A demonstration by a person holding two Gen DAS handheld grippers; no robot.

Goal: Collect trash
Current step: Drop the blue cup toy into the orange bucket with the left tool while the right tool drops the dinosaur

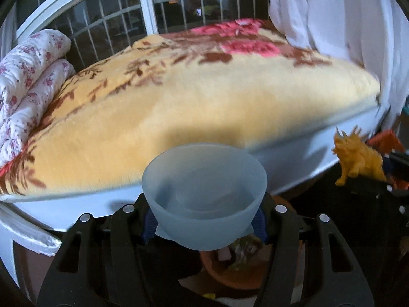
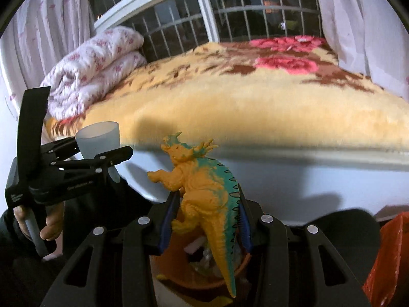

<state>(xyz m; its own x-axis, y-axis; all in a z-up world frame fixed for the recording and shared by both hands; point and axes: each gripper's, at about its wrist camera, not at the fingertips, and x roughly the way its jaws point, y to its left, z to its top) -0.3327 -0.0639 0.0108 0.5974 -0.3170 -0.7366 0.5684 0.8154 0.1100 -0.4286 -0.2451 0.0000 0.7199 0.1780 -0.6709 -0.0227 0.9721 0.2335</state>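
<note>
Cup point(image 1: 204, 194) sits clamped in the left hand-held gripper point(image 1: 204, 223), above the orange bin point(image 1: 230, 271) beside the bed point(image 1: 204, 94); its smooth, tapering wall could slip from the pads. Right view: the right hand-held gripper point(image 2: 207, 220) pinches a toy dinosaur point(image 2: 202, 194) over that bin point(image 2: 179, 278), where its long tail could catch the rim.

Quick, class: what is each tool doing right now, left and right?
Left tool: closed on a translucent frosted plastic cup.
Right tool: closed on an orange and teal plastic toy dinosaur.
</note>
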